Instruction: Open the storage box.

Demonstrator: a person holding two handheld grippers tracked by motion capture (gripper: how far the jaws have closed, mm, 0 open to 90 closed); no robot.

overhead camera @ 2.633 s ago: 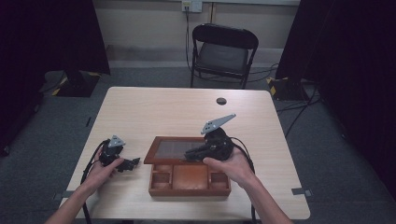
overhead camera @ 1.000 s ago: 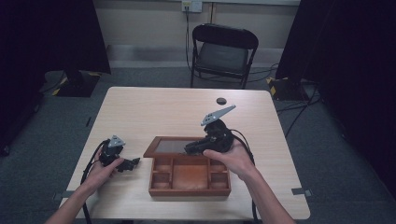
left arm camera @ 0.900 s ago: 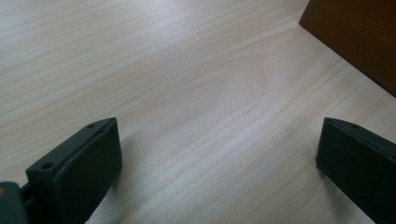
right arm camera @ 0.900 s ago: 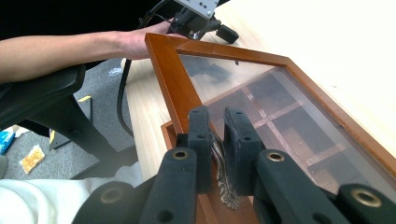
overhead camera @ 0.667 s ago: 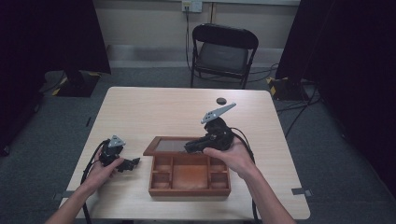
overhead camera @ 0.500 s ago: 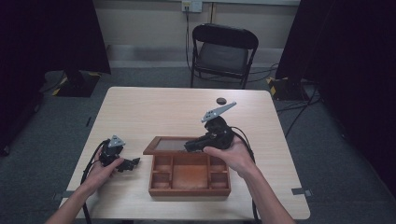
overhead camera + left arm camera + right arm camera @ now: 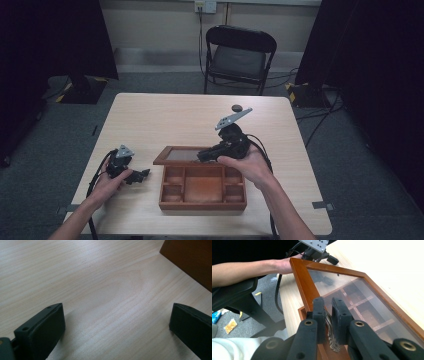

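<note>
**Wooden box lid held half raised by its clasp**

The worktop (image 7: 165, 115) is pale wood grain, and the wooden box (image 7: 202, 187) sits near its front edge, between the person's two hands. The box is reddish-brown, rectangular, with its inside split into a wide middle compartment flanked by smaller ones on each side. Its lid (image 7: 181, 155) is a matching wood frame around a clear pane; it is tilted up over the back of the box, and the compartments show through the pane in the right gripper view. The right gripper (image 7: 327, 320) has its jaws pinching a small ornate metal clasp (image 7: 331, 340) on the lid's front rail. The left gripper (image 7: 142, 175) rests on the worktop just left of the box, apart from it, jaws spread wide over bare wood.
</note>
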